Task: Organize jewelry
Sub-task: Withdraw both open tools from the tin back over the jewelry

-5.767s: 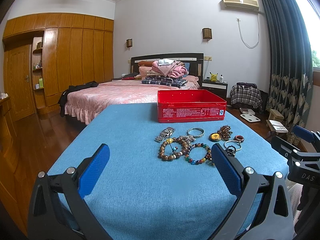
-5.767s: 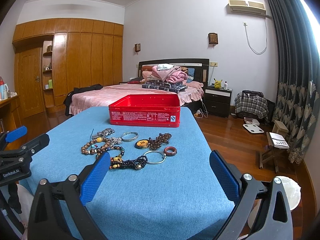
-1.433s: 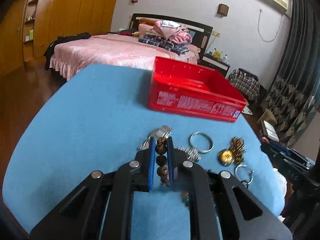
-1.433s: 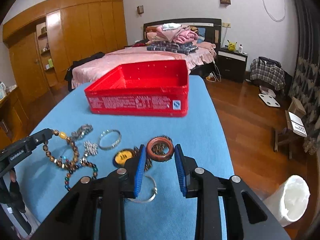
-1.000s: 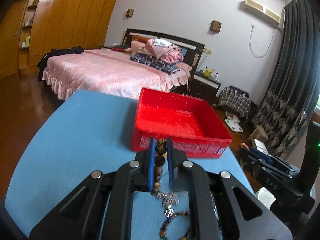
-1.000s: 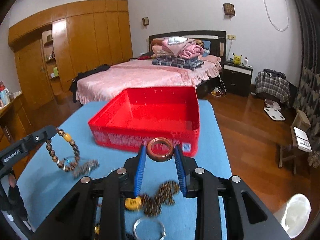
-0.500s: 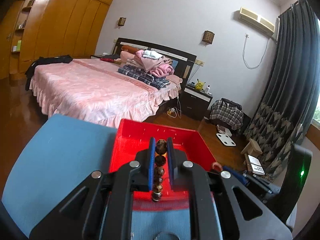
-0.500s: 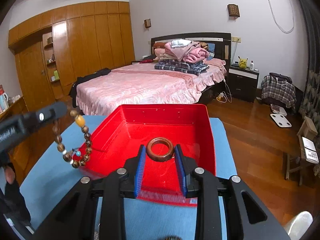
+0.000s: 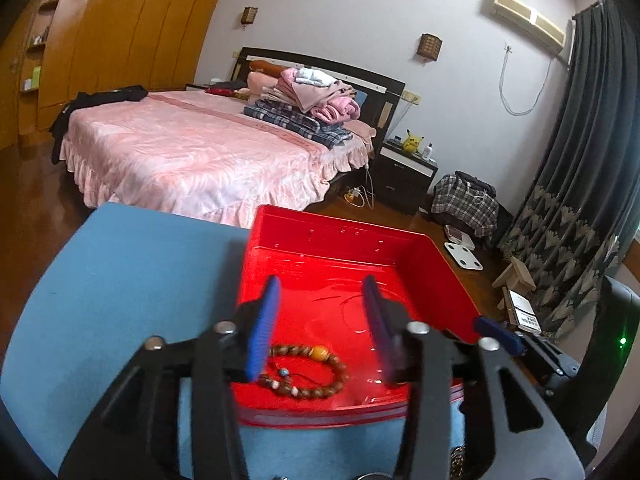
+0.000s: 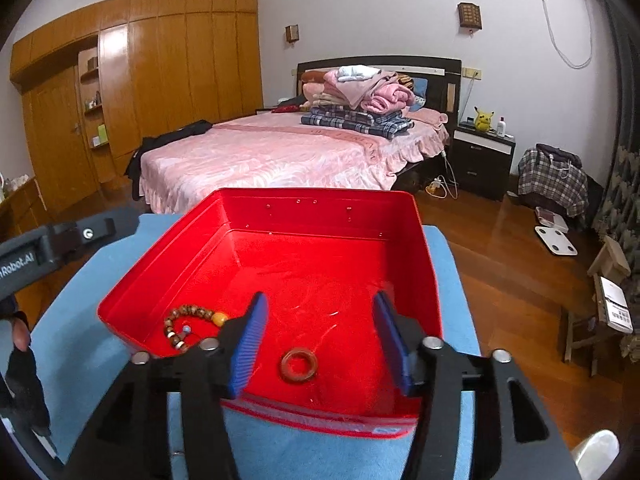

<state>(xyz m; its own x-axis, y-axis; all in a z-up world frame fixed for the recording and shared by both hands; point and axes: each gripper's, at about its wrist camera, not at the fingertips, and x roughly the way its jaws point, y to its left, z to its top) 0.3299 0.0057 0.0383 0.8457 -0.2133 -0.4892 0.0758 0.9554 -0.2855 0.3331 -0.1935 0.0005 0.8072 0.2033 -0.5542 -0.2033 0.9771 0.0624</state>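
Observation:
A red box (image 9: pixel 340 236) (image 10: pixel 320 200) stands on the blue table. A brown bead bracelet with an amber bead (image 9: pixel 308 372) (image 10: pixel 188 320) lies on the box floor near its front left. A brown ring (image 10: pixel 299 365) lies on the floor near the front middle. My left gripper (image 9: pixel 320 320) is open and empty above the bracelet. My right gripper (image 10: pixel 320 340) is open and empty above the ring. The right gripper's tip (image 9: pixel 496 330) shows at the box's right edge in the left wrist view.
The blue table (image 9: pixel 120 280) (image 10: pixel 460 272) carries the box near its far end. A bit of other jewelry (image 9: pixel 458 458) shows at the bottom edge. Beyond are a pink bed (image 10: pixel 280 152), a wooden floor and a wardrobe.
Both grippers have opened. The bead bracelet has dropped from the left gripper into the box, and the brown ring has dropped from the right gripper into the box.

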